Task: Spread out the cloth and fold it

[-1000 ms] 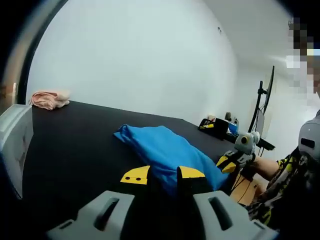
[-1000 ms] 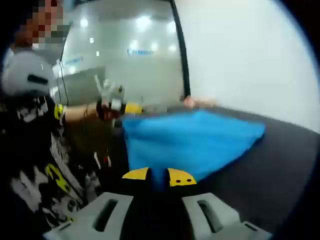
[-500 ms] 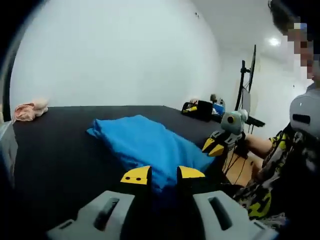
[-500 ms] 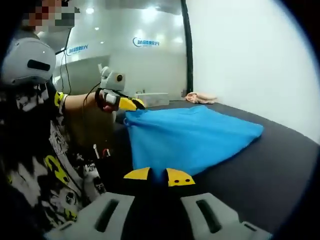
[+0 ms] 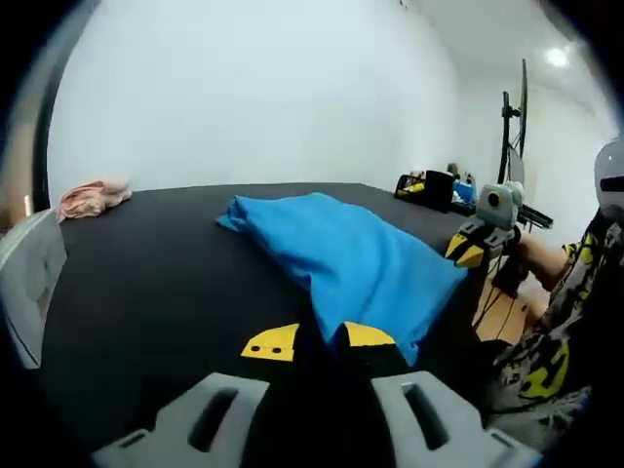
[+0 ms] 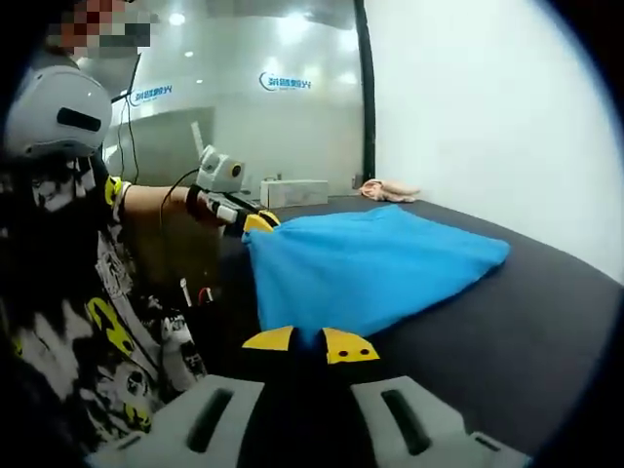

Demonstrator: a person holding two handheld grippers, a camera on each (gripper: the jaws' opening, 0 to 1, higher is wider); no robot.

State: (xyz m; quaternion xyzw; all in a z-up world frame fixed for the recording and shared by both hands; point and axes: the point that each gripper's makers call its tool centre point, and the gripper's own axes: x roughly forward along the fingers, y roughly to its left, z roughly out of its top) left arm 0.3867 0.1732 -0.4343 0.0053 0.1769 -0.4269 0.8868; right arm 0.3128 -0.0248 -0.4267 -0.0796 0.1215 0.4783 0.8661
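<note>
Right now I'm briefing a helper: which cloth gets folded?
On the black table, it is the large bright blue cloth by the near edge, pinched by both grippers. The other cloth, a small crumpled pink one, lies at the far corner.

The left gripper view looks low across the black table (image 5: 146,283) from its near edge toward a white wall, close behind the left hand-held gripper (image 5: 319,341). The right gripper view faces along the same edge the opposite way, behind the right hand-held gripper (image 6: 310,343). Both share the blue cloth (image 5: 351,258) (image 6: 370,268), the table and each other's gripper.
</note>
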